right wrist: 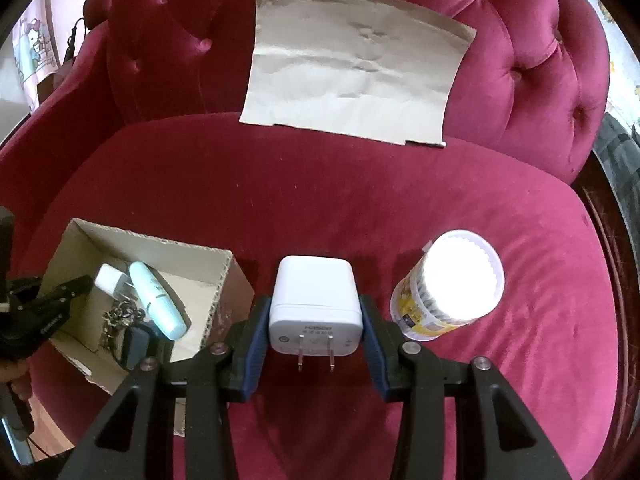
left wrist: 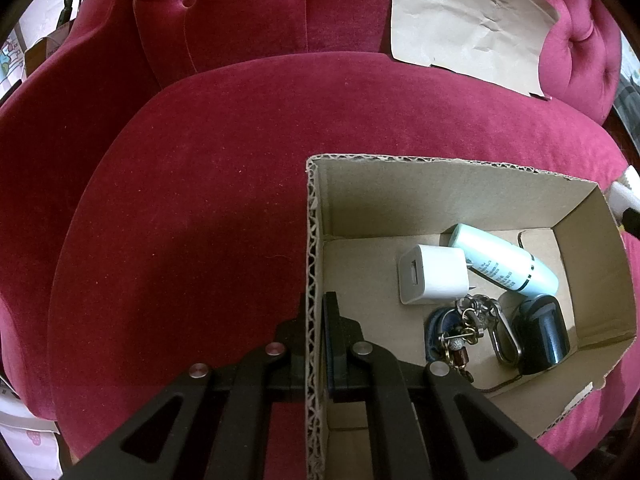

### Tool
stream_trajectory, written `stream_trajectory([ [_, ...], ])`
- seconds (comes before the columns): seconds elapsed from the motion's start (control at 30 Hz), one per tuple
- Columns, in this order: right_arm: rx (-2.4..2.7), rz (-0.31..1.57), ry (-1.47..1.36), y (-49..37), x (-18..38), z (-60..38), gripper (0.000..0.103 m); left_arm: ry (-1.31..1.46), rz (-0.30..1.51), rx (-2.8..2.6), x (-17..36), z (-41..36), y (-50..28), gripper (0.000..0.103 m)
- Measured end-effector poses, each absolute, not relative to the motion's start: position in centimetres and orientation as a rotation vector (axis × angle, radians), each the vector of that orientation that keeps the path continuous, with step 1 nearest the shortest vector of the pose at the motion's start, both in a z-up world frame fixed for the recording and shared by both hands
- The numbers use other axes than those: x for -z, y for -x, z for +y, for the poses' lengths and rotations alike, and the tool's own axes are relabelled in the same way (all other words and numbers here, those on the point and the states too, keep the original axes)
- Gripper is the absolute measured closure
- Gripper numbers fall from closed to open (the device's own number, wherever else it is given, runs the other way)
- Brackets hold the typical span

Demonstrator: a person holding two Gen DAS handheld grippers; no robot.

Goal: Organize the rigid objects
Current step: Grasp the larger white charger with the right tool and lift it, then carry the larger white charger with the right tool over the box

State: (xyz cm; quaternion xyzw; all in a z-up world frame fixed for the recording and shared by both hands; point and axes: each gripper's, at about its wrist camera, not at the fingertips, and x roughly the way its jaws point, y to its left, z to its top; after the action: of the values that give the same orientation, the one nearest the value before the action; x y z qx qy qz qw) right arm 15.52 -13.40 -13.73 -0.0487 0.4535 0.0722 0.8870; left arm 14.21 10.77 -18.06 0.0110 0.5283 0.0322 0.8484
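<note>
The left tool (left wrist: 315, 320) is clamped shut on the left wall of the cardboard box (left wrist: 460, 196), one finger outside the corrugated edge and one inside. The right tool (right wrist: 316, 320) grips a white plug adapter (right wrist: 314, 304) by its two sides between blue pads (right wrist: 256, 340), prongs pointing back toward the camera, with the seat cushion visible beneath it.

In the left wrist view, the box holds a small white charger cube (left wrist: 432, 280) near its centre, a pale blue tube (left wrist: 508, 264) lying slanted at about two o'clock from the cube and touching it, a bunch of keys with a carabiner (left wrist: 476, 328) at five o'clock from the cube, and a dark rounded object (left wrist: 544, 336) at the right end of the box, just beside the keys.

In the right wrist view, the box sits at nine o'clock from the gripped adapter. A round tub with a white lid (right wrist: 452, 284), yellow label on its side, lies tilted on the cushion at three o'clock, near the adapter but apart from it.

Everything rests on the seat of a crimson velvet armchair (right wrist: 320, 184) with a tufted back. A creased sheet of brown paper (right wrist: 356, 64) leans against the backrest at twelve o'clock. Patterned pink fabric (right wrist: 32, 52) shows past the chair at the upper left.
</note>
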Motion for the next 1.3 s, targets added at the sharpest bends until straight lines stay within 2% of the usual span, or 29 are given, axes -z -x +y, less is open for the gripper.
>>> stream_trajectory([
  [0.6,-0.23,0.902,0.091,-14.6,10.2,-9.6,0.057,-0.03,1.111,-0.066,18.0,10.6,-14.1,0.099],
  [1.3,-0.369,0.932,0.103,-13.5,11.1,-2.5,0.057,-0.033,1.109,-0.065,17.9,10.5,-13.9,0.099],
])
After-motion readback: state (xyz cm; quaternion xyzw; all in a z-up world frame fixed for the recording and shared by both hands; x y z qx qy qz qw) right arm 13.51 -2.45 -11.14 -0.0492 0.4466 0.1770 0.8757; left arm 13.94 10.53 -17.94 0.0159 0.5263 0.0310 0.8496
